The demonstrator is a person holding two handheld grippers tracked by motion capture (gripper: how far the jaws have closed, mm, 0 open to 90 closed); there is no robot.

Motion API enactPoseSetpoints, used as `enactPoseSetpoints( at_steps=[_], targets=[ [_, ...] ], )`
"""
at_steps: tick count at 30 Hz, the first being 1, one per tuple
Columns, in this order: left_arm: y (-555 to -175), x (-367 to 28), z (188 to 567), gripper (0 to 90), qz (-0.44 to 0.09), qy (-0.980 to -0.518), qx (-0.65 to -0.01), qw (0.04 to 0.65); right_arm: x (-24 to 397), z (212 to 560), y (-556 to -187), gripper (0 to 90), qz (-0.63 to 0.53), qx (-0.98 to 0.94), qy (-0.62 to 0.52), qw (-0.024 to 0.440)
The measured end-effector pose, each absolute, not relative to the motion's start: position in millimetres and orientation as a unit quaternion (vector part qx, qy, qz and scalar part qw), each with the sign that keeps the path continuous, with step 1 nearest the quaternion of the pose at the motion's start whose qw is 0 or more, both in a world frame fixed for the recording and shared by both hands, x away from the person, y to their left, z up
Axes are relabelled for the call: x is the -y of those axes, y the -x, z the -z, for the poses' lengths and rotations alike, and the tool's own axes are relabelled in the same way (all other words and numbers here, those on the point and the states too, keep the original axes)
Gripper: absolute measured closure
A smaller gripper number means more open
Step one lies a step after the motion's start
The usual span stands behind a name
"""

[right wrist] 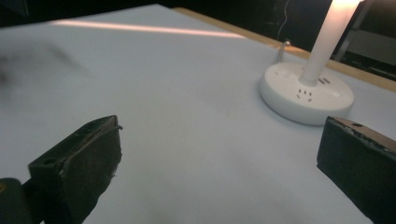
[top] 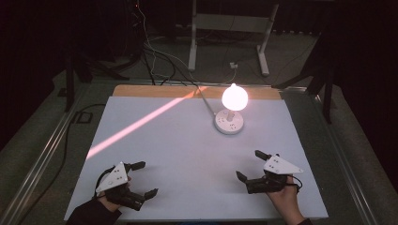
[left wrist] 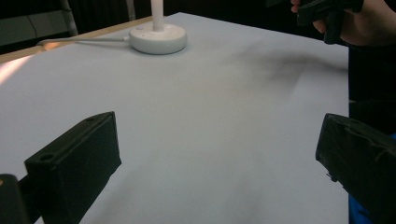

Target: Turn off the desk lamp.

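A lit white lamp [top: 234, 97] stands on a round white base [top: 229, 123] at the back middle of the white table sheet [top: 187, 154]. The same base [left wrist: 158, 38] lies far ahead in the left gripper view, and base [right wrist: 306, 93] and glowing stem [right wrist: 329, 37] sit close at the right in the right gripper view. My left gripper [top: 148, 179] rests near the front left corner, open, with nothing between its jaws. My right gripper [top: 249, 165] is at the front right, open and empty too. Both point toward the table's middle.
A white cord [top: 206, 101] runs from the lamp base off the back edge. A wooden strip [top: 141, 90] borders the sheet's far side. A streak of light [top: 141, 123] crosses the sheet's left half. Metal rails flank the table; a white frame [top: 230, 28] stands behind.
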State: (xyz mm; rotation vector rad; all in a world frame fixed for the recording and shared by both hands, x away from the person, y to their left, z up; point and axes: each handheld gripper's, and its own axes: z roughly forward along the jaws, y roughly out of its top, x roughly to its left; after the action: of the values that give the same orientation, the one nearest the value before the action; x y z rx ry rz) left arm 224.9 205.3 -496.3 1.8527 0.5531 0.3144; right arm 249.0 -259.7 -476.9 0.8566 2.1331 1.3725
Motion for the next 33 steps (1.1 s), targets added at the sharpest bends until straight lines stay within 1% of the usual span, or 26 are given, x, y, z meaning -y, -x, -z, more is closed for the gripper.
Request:
enactPoseSetpoints(
  at_steps=[4,13,16,22,27,29,33],
  targets=[
    [-223.9,-204.8,495.8,0.4,-0.135,-0.785,-0.233,0.558,257.7,472.6,-249.8,0.0,-0.502,-0.774,-0.315,0.224],
    [-224.3,-205.2,495.7,0.5,-0.134,-0.783,-0.233,0.561,256.3,461.8,-252.8,0.0,-0.51,-0.767,-0.314,0.231],
    [-223.8,-205.0,495.7,0.4,-0.134,-0.784,-0.231,0.561,256.6,457.4,-256.4,0.0,-0.52,-0.762,-0.32,0.217],
    [-224.2,-205.1,495.7,0.5,-0.133,-0.783,-0.232,0.561,256.5,454.8,-260.5,0.0,-0.516,-0.764,-0.321,0.214],
    [-223.8,-204.7,495.5,0.4,-0.135,-0.783,-0.232,0.561,257.5,449.1,-266.7,0.0,-0.52,-0.764,-0.317,0.213],
    [-223.5,-204.4,495.2,0.4,-0.135,-0.782,-0.231,0.562,258.2,447.3,-270.1,0.0,-0.525,-0.763,-0.317,0.204],
    [-223.3,-204.6,495.2,0.4,-0.135,-0.782,-0.233,0.562,258.8,443.6,-278.3,0.0,-0.529,-0.759,-0.316,0.209]
  ],
)
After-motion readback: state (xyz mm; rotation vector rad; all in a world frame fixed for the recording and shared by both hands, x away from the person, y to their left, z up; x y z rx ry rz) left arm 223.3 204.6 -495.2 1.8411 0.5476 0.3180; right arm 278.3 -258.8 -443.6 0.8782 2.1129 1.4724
